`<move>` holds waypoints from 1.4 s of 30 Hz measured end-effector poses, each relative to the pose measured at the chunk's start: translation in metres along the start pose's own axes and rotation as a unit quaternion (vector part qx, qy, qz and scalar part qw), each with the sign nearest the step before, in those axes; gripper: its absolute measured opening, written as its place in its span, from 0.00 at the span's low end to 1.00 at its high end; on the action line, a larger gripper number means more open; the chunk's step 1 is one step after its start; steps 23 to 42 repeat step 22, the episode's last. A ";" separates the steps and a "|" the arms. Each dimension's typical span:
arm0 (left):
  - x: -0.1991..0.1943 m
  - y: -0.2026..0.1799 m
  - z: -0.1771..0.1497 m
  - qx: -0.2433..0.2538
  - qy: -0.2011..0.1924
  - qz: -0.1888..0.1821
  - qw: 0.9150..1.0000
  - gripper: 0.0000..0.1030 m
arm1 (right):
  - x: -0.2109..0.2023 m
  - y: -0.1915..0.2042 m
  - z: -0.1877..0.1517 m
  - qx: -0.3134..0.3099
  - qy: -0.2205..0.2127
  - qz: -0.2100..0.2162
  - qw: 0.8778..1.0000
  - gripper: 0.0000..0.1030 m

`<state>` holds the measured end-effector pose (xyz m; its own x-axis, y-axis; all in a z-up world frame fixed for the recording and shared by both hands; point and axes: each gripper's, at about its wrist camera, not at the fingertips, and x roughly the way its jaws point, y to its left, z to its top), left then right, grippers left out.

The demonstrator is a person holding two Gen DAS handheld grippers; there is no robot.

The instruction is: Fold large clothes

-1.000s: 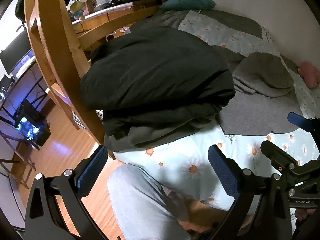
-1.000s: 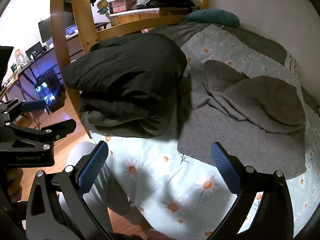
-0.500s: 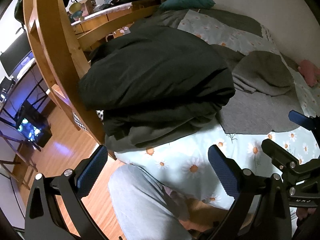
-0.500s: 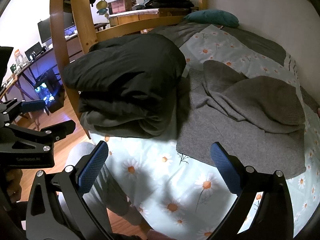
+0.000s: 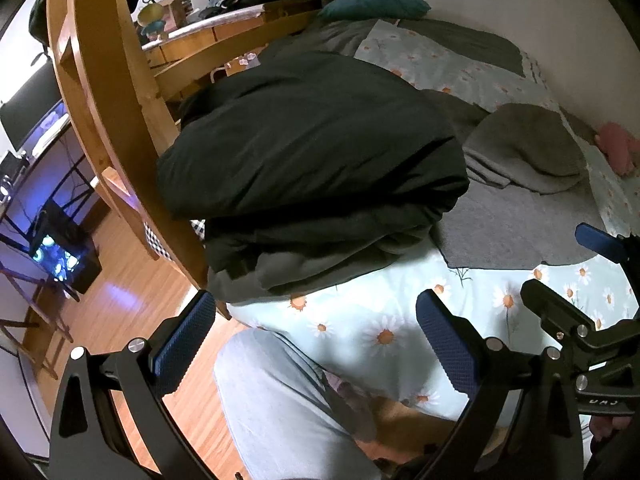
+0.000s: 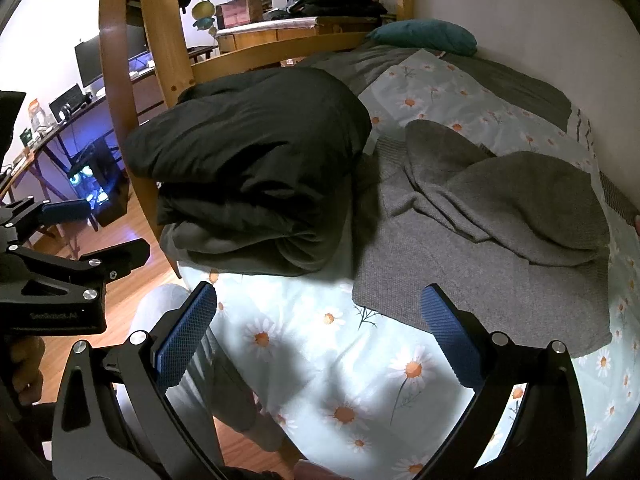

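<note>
both tongs released, holding nothing. left gripper (image 5: 316,340) hangs over bed edge w/ daisy sheet (image 5: 372,320); folded black jacket pile (image 5: 312,152) just ahead. right gripper (image 6: 320,332) over sheet too; grey sweater (image 6: 492,220) lies spread ahead, to its right, beside the pile.

— Left gripper (image 5: 312,344)?
— Spread wide, blue pads (image 5: 182,350) apart, gripping nothing, hovering.
— Right gripper (image 6: 320,338)?
— Likewise splayed and empty, level beside the left. Grey-trousered leg (image 5: 280,404) below both.
</note>
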<state>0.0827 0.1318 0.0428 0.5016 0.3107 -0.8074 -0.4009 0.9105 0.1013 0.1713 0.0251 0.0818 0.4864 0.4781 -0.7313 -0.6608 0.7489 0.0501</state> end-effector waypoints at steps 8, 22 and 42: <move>-0.001 -0.005 -0.001 0.013 -0.010 0.064 0.998 0.96 | 0.002 0.000 0.000 0.004 0.004 -0.001 1.000 0.97; -0.002 0.000 -0.001 -0.003 -0.003 0.029 1.000 0.96 | 0.003 0.000 -0.001 0.004 0.002 -0.002 1.000 0.97; -0.002 0.000 -0.001 -0.003 -0.003 0.029 1.000 0.96 | 0.003 0.000 -0.001 0.004 0.002 -0.002 1.000 0.97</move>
